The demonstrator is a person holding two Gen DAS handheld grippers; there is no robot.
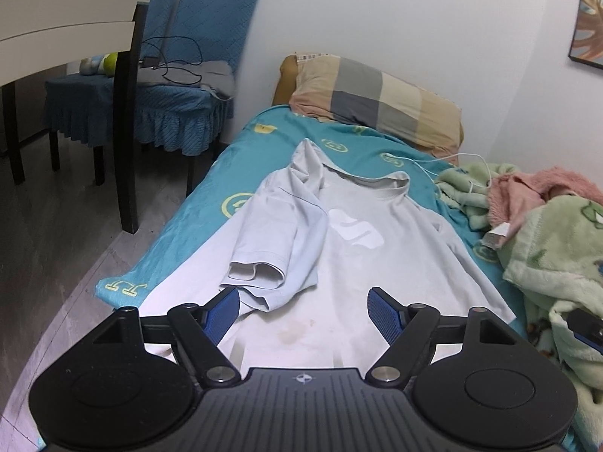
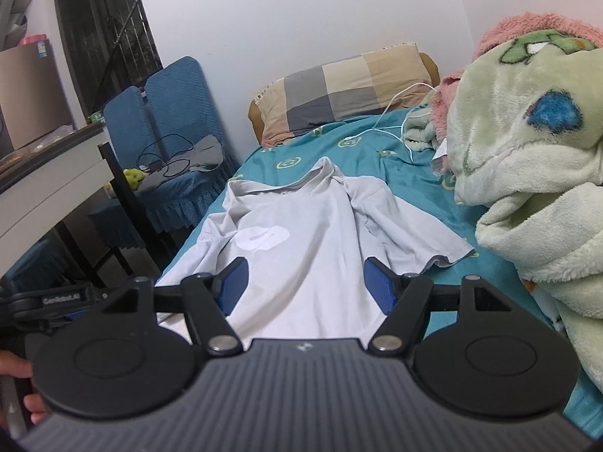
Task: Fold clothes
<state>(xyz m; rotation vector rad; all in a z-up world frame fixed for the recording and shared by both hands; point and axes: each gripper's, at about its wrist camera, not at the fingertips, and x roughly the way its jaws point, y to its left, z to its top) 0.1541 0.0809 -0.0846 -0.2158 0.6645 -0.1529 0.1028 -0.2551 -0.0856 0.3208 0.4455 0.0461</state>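
Note:
A pale grey T-shirt (image 1: 350, 260) with a white chest logo lies front up on the teal bed sheet (image 1: 271, 139), collar toward the pillow. Its left sleeve (image 1: 275, 233) is folded inward over the body. In the right wrist view the shirt (image 2: 301, 260) shows its right sleeve (image 2: 414, 237) spread out to the side. My left gripper (image 1: 303, 307) is open above the shirt's lower part, holding nothing. My right gripper (image 2: 303, 282) is open above the shirt's hem area, holding nothing.
A checked pillow (image 1: 377, 98) lies at the bed's head. A heap of green and pink blankets (image 2: 527, 173) fills the bed's right side, with a white cable (image 2: 395, 124) beside it. Blue covered chairs (image 1: 181, 75) and a table (image 1: 56, 19) stand left of the bed.

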